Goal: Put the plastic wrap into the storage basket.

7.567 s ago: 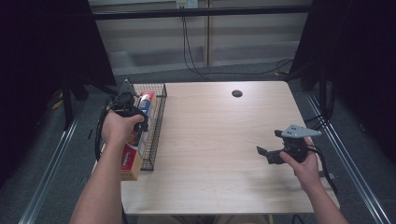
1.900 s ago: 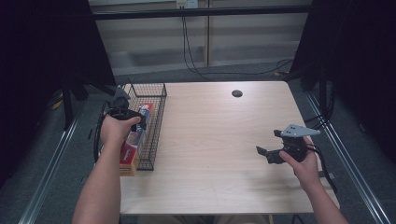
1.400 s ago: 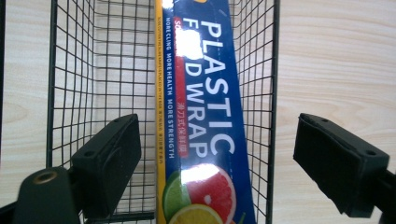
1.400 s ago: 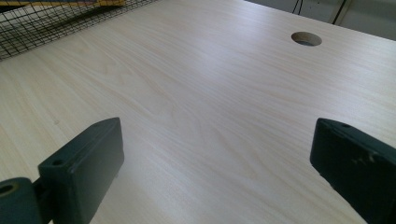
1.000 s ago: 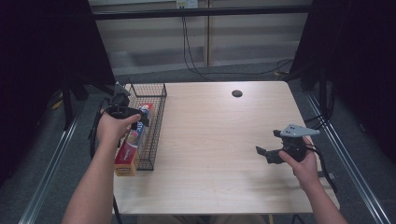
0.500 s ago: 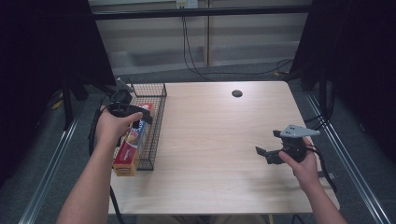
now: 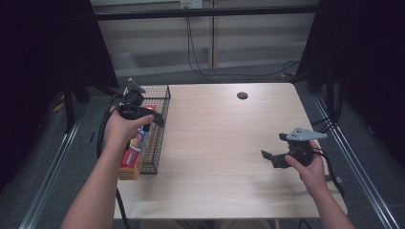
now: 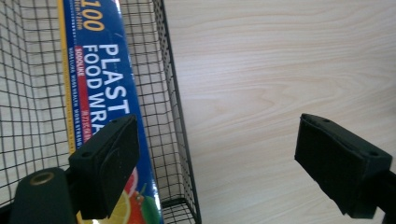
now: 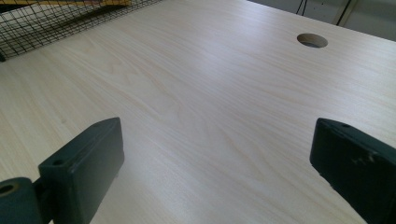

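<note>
A black wire basket (image 7: pixel 154 151) stands at the table's left edge. In it lies a long blue box of plastic food wrap (image 8: pixel 105 84), whose near end (image 7: pixel 130 160) sticks out toward the person. My left gripper (image 7: pixel 154 119) hovers just above the basket, open and holding nothing. In the left gripper view (image 8: pixel 219 144) one jaw is over the box and the other over bare table, with the basket's wire wall (image 8: pixel 175 116) between them. My right gripper (image 7: pixel 273 160) is open and empty low over the table's right side (image 9: pixel 215 154).
The light wooden table (image 7: pixel 224 143) has a round cable hole (image 7: pixel 242 95) near its far edge, seen also as a hole (image 9: pixel 312 40) in the right gripper view. The basket's corner (image 9: pixel 51 21) shows far off there. Cables trail on the floor behind.
The left forearm has swung outward to the left while its gripper stays above the basket and box. The right hand and gripper have not moved.
</note>
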### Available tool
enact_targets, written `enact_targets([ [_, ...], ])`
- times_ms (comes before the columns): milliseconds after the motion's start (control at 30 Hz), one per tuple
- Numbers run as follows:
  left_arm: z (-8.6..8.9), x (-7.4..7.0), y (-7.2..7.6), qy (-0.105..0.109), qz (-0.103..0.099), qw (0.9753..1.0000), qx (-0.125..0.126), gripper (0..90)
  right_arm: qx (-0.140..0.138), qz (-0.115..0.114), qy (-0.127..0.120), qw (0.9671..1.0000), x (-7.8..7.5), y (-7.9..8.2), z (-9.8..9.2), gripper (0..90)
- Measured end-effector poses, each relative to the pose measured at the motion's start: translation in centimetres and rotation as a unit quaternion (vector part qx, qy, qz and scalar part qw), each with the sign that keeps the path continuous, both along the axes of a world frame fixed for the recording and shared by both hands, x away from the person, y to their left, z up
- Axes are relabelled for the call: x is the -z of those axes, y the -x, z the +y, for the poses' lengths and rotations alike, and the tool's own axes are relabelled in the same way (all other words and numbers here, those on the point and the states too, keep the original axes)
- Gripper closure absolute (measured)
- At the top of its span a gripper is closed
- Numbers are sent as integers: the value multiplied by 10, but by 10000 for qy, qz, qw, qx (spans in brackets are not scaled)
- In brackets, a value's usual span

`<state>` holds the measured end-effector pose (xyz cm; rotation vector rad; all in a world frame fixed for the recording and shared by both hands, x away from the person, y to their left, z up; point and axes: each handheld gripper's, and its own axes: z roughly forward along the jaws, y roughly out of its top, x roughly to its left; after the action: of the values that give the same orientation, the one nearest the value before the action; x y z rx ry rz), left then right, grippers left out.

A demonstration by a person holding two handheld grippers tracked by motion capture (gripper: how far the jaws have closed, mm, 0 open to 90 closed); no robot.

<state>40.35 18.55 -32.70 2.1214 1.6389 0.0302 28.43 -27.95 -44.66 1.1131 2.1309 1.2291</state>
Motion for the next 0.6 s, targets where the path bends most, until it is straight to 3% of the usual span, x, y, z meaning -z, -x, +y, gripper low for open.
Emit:
enact_targets([
  [600, -24, -1, 4, 96, -11, 9991, 420, 140, -23, 28, 7, 10000, 0, 0, 0, 28],
])
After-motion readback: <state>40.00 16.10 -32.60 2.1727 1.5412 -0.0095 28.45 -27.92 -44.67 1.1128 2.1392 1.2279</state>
